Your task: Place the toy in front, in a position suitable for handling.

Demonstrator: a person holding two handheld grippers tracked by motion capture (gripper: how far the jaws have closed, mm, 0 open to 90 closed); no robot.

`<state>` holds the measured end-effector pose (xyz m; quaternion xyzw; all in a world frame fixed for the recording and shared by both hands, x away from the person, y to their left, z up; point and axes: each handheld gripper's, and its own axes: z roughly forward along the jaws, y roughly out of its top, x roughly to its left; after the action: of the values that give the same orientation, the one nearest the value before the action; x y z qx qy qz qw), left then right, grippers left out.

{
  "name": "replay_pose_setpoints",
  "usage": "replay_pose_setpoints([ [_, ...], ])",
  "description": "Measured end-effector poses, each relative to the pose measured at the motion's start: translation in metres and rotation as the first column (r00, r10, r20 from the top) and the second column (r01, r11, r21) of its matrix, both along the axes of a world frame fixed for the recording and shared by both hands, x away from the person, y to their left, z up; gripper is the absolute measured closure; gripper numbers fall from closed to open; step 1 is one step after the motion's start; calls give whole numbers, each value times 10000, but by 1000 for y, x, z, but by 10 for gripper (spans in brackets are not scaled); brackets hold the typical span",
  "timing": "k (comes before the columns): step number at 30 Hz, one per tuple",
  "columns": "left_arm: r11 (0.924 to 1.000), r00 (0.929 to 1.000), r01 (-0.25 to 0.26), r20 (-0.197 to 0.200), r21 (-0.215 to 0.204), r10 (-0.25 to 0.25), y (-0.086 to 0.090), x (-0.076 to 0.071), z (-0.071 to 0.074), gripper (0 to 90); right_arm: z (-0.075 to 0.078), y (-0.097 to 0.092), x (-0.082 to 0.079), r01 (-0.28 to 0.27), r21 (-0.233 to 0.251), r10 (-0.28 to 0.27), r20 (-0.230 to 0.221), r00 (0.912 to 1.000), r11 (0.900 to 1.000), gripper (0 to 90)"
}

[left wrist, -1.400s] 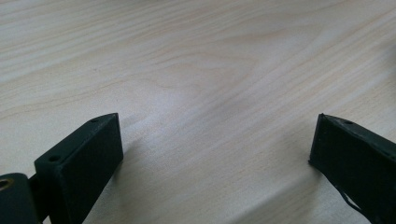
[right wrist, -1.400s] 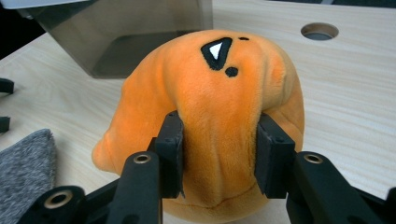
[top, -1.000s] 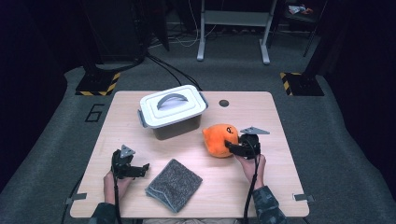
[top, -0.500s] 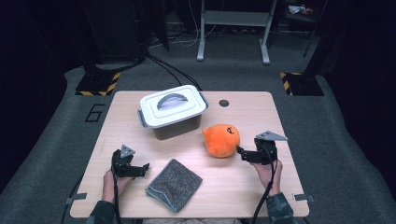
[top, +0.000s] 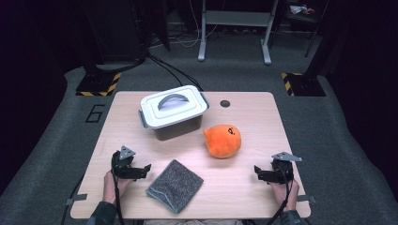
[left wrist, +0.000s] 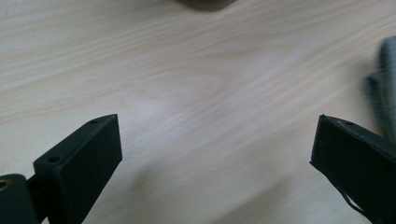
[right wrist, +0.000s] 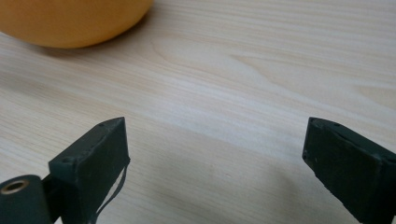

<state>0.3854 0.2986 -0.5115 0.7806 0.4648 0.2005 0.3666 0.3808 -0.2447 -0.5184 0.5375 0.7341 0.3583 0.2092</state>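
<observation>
An orange plush toy (top: 223, 140) lies on the wooden table (top: 244, 117), right of centre; its lower edge (right wrist: 70, 23) fills the top left of the right gripper view. My right gripper (top: 257, 173) rests low near the table's front right, apart from the toy; its jaws have just been opening, and they stand open with only bare wood between them. My left gripper (top: 146, 169) sits at the front left, open, just left of a folded grey cloth (top: 175, 185). The cloth's edge (left wrist: 384, 88) shows at the right of the left gripper view.
A white lidded box with a grey handle (top: 173, 111) stands at the back, left of centre. A small dark round hole (top: 225, 103) marks the tabletop behind the toy. Dark carpet, stands and cables surround the table.
My right gripper let go of the orange toy, opened, and drew back to the right and toward the front edge. The toy stayed put. The left gripper has not moved.
</observation>
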Motion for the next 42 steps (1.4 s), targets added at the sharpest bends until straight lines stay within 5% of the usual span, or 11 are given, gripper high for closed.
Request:
replay_pose_setpoints([
  [4,9981,9977,611,299,-121,-608,-17,-15,11,12,-7,-3,1,85,-206,-87,-75,9999,9998,63],
  [10,9847,9849,1720,250,-298,-1713,-45,-30,24,17,-8,1,2,18,-660,-21,-58,10000,9978,69],
  [19,9513,9509,3070,-489,264,-3055,-83,-43,11,88,-8,1,2,-20,-728,27,99,9999,9973,83],
  [31,9410,9466,3220,-554,1038,-3177,-91,-49,-8,201,-9,-1,1,77,-602,-70,126,9999,9982,111],
  [35,9385,9446,3282,-443,1077,-3253,-90,-50,-6,360,-9,1,1,-11,-694,17,83,10000,9976,120],
  [42,9474,9526,3030,-57,1025,-3041,-86,-53,-6,663,-8,0,0,84,-503,-77,160,9998,9987,127],
])
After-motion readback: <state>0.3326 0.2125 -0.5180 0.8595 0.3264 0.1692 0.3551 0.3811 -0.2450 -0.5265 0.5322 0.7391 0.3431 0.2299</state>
